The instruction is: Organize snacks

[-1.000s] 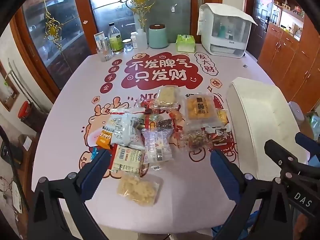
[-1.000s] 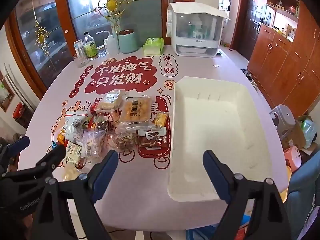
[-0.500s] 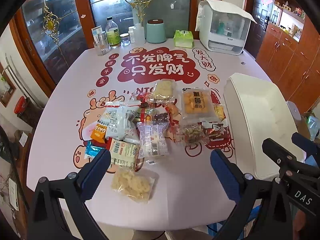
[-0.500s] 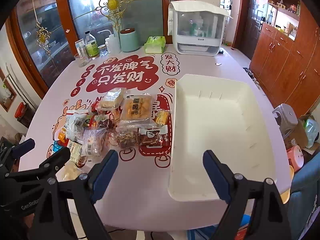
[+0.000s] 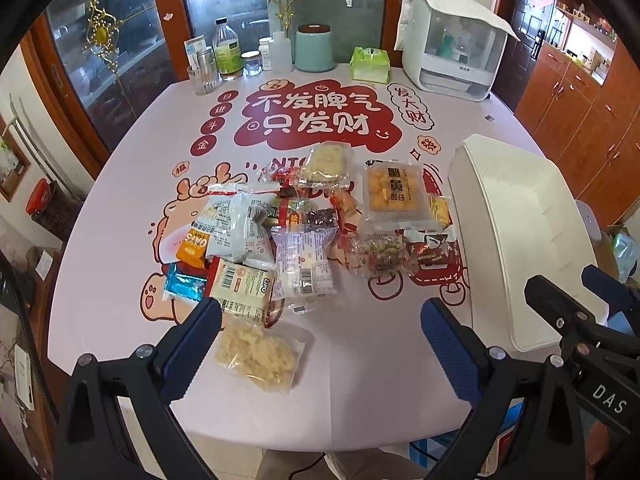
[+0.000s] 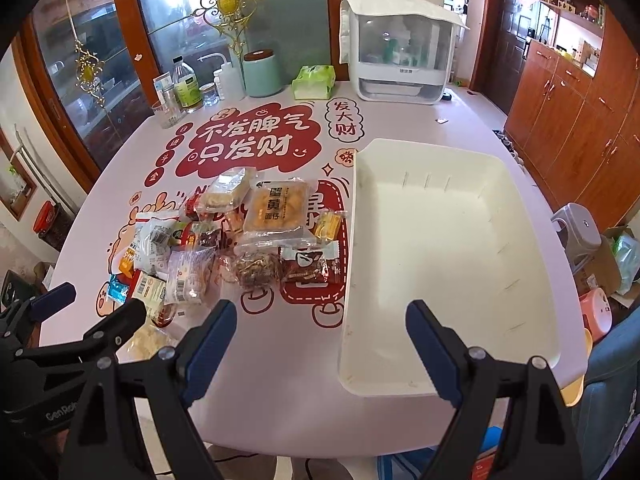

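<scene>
A heap of wrapped snacks [image 5: 304, 232] lies on the pink printed table, also in the right wrist view [image 6: 240, 236]. A pale crumbly pack [image 5: 258, 352] lies nearest, by my left finger. An orange egg-yolk cake pack [image 5: 394, 194] sits by the empty white tray [image 5: 516, 216], which fills the right side of the right wrist view [image 6: 440, 384]. My left gripper [image 5: 320, 340] is open and empty above the near table edge. My right gripper [image 6: 320, 340] is open and empty between heap and tray.
At the far edge stand bottles and jars [image 5: 228, 56], a teal canister [image 5: 315, 48], a green tissue pack [image 5: 370, 65] and a white appliance [image 5: 452, 60]. Wooden cabinets [image 6: 580, 100] line the right wall. A stool [image 6: 576, 232] stands beyond the tray.
Both grippers have risen and drawn back a little, so the table and snacks look farther away. Both stay open. Nothing on the table has moved.
</scene>
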`<state>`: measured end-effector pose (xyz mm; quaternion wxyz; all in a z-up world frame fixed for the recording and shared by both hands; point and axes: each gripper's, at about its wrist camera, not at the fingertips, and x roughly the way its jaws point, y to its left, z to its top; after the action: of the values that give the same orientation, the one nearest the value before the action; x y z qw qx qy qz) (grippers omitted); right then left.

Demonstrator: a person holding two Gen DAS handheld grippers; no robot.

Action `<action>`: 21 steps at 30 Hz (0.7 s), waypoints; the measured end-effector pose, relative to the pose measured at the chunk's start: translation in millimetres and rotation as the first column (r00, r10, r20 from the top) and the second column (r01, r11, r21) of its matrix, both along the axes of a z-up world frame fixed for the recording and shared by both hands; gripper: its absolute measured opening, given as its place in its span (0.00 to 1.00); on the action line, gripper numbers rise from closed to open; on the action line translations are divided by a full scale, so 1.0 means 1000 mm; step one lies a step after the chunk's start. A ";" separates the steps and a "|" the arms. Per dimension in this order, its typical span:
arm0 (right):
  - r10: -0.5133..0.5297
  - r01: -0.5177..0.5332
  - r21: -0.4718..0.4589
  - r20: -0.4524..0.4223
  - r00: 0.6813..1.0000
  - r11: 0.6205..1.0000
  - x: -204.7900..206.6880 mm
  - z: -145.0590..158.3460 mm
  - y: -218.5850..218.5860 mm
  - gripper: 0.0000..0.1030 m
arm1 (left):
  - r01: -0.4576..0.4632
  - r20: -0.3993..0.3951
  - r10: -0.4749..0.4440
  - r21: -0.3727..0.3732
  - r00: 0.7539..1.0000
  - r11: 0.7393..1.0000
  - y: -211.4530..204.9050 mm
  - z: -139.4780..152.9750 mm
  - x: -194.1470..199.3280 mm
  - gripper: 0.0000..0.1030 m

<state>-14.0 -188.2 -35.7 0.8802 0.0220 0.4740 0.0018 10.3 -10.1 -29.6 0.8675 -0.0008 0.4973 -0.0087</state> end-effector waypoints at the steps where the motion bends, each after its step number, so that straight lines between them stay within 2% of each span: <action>1: 0.003 -0.003 0.000 0.000 1.000 1.000 0.000 0.000 0.000 0.85 | -0.001 -0.001 0.001 -0.001 1.000 1.000 0.000 -0.001 -0.001 0.96; 21: -0.004 0.004 -0.004 0.012 1.000 1.000 -0.004 0.003 -0.006 0.85 | 0.003 0.028 -0.004 0.020 1.000 1.000 -0.008 0.002 -0.003 0.97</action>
<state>-18.0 -193.9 -32.7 0.8831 0.0211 0.4687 -0.0007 7.1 -18.3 -27.2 0.8743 0.0088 0.4853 -0.0053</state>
